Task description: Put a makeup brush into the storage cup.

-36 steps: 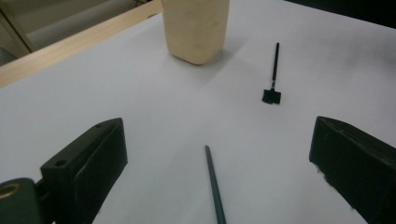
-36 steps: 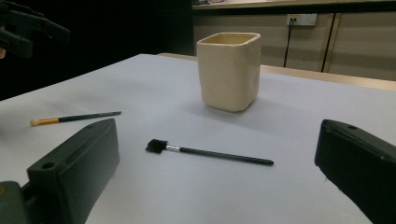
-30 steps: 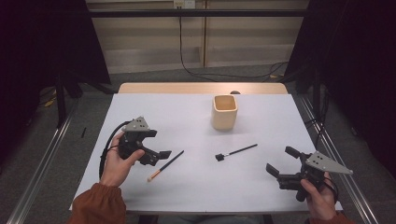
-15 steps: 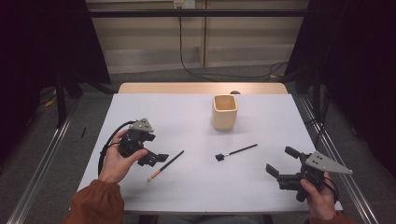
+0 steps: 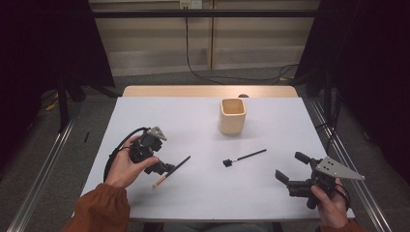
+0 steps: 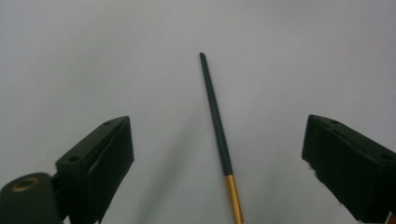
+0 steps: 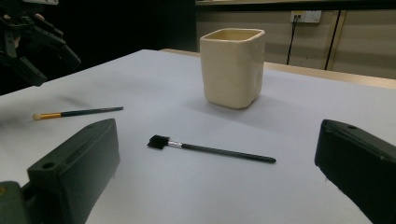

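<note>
A thin brush with a dark handle and gold band point(image 5: 171, 171) lies on the white table point(image 5: 193, 121) at the left. My left gripper point(image 5: 162, 169) points down over its gold end. In the left gripper view the brush point(image 6: 217, 126) runs up between the two jaws, touching neither. The left gripper point(image 6: 217, 123) is open, and its jaws have just been closing a little. A black-headed brush point(image 5: 244, 157) lies mid-table. Behind it stands a cream square cup point(image 5: 232, 116). My right gripper point(image 5: 289, 165) rests open at the front right and faces the black-headed brush point(image 7: 210, 150) and the cup point(image 7: 232, 66).
A wooden strip point(image 5: 208, 91) edges the table's far side, with a dark floor and cables beyond. Metal rails point(image 5: 43, 169) run along both sides of the table. In the right gripper view, the left gripper point(image 7: 32, 39) hangs at the top left above the gold-banded brush point(image 7: 77, 112).
The left hand has dipped slightly lower over the gold-banded brush. The right gripper and both brushes have stayed where they were.
</note>
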Available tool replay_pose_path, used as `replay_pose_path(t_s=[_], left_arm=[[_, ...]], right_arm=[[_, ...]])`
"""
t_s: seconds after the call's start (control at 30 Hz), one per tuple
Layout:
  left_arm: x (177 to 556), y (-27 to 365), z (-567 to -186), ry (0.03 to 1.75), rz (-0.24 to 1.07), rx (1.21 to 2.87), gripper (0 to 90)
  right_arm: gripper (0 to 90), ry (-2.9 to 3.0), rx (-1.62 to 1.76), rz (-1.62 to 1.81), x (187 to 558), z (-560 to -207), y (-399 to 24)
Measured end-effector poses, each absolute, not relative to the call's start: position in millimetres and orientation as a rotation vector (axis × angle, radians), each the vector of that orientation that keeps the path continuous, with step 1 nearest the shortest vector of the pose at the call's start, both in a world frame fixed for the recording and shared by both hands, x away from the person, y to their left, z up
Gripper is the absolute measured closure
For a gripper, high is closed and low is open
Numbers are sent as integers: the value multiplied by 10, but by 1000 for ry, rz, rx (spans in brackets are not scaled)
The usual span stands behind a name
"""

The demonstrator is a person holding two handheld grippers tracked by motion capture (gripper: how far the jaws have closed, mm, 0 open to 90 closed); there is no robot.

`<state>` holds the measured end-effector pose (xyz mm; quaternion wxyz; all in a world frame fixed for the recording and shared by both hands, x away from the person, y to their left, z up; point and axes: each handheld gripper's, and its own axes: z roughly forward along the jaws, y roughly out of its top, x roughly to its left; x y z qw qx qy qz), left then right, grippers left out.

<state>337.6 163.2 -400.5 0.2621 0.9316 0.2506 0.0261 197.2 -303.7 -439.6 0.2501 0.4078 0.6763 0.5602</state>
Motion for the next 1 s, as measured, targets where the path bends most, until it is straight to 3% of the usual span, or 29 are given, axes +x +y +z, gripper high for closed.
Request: replay_pose_path(t_s=[0.8, 1.0], left_arm=[[3385, 1401, -4240, 702, -3, 2792, 80], [3407, 1395, -4277, 760, -28, 2808, 261]], right_arm=[[0, 1856, 1103, 1511, 1976, -4400, -3034], [0, 1859, 1105, 1512, 1974, -4398, -3032]])
